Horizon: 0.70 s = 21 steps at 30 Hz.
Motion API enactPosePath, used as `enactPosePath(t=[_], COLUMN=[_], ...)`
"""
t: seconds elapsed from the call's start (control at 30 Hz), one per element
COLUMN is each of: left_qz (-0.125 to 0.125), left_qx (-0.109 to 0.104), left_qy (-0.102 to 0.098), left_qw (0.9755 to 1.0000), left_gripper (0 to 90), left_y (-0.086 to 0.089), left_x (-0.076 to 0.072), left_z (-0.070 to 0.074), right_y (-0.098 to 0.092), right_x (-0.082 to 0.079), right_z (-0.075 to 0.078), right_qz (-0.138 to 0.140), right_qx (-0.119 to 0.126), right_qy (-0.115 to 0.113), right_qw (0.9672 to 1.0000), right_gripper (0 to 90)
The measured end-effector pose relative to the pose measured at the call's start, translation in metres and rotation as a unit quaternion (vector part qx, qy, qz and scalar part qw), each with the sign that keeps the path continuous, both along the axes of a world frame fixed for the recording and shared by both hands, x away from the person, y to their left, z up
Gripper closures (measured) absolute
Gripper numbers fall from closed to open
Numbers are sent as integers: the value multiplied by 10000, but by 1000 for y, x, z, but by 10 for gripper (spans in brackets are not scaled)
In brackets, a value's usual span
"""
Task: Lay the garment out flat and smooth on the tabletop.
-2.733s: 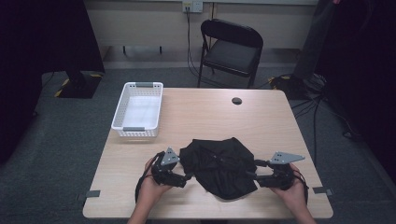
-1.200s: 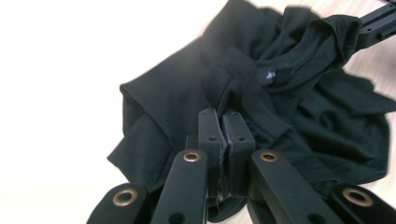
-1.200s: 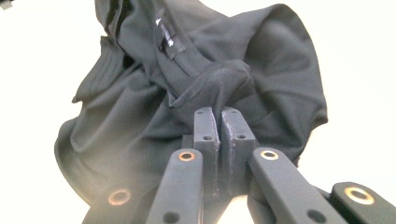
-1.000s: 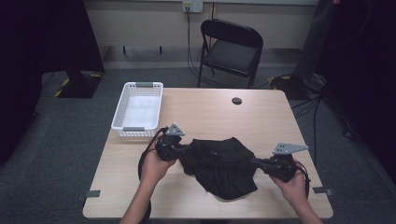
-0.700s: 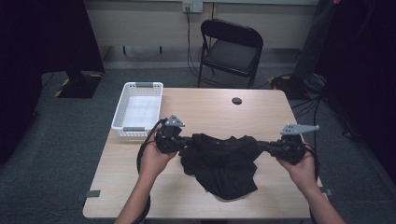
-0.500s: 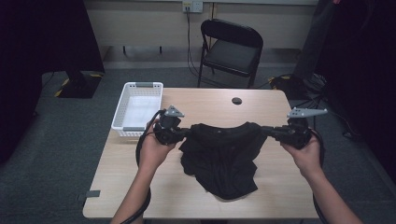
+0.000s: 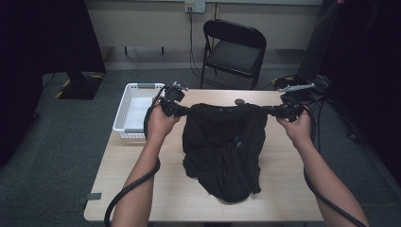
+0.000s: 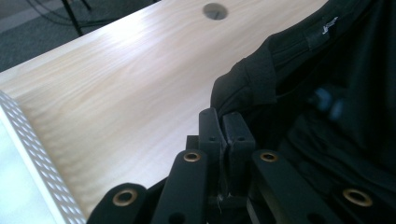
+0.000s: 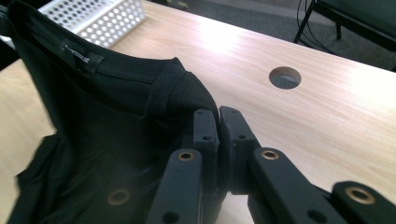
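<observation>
Garment held by two corners: a black, soft knit garment (image 7: 222, 151) hangs as a limp sheet between your two tongs, its top hem pulled into a nearly straight, level line above the pale wood-grain table (image 7: 142, 189), while its lower part sags in loose folds and rests on the tabletop nearer to you. Your left gripper (image 7: 174, 108) is clenched on the hem's left end, just beside the white perforated plastic basket (image 7: 128, 106); in the left gripper view the two black jaws meet on a bunched roll of fabric (image 8: 243, 86). Your right gripper (image 7: 283, 111) is likewise clamped on the hem's right end, well apart from the basket, and the right gripper view shows its jaws pinching a rounded fold of cloth (image 9: 184, 95). The relation that governs the coming move is this: the garment's long axis runs from gripper to gripper, across the table, and the cloth lies below and toward you from both tongs, with each hand equally near its own corner. A small woven label (image 9: 77, 55) sits on the hem's inner side, suggesting that this is the neck or waist edge. The cloth is matte, thin and drapes without stiffness, so it will likely swing and fold wherever you lower it. A round dark hole (image 7: 239, 101) in the table lies just beyond the hem, farther from the basket than your left gripper.
</observation>
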<state>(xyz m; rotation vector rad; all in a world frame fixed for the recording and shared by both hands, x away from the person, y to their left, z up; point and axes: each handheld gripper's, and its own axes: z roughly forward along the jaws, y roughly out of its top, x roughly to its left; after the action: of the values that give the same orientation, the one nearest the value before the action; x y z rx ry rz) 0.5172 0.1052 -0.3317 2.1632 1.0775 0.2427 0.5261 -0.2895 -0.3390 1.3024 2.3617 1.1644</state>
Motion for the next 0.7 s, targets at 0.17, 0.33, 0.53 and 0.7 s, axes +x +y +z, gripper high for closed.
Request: enactPosePath(t=[0.17,0.33,0.53,0.7], left_qz=[165,566,556,563], left_qx=[205,188,556,337], left_qy=[124,108,-452,-485], left_qw=[9996,9982,9959,9967], left_gripper=[880,879,274,153], left_y=[-3,-6,-21,-25], left_x=[43,82,93,80], left_z=[-10,-31,-57,-61], right_y=[6,18,31,29], right_x=[50,93,102,76], right_z=[-13,-26,-38,-42], right_qz=[-138,-653,-779,-316], right_qx=[-109,-270,-182,-307], right_qy=[237,254,54,-438], right_qw=[9996,9972,9968,9981], right_gripper=[849,788,354,164])
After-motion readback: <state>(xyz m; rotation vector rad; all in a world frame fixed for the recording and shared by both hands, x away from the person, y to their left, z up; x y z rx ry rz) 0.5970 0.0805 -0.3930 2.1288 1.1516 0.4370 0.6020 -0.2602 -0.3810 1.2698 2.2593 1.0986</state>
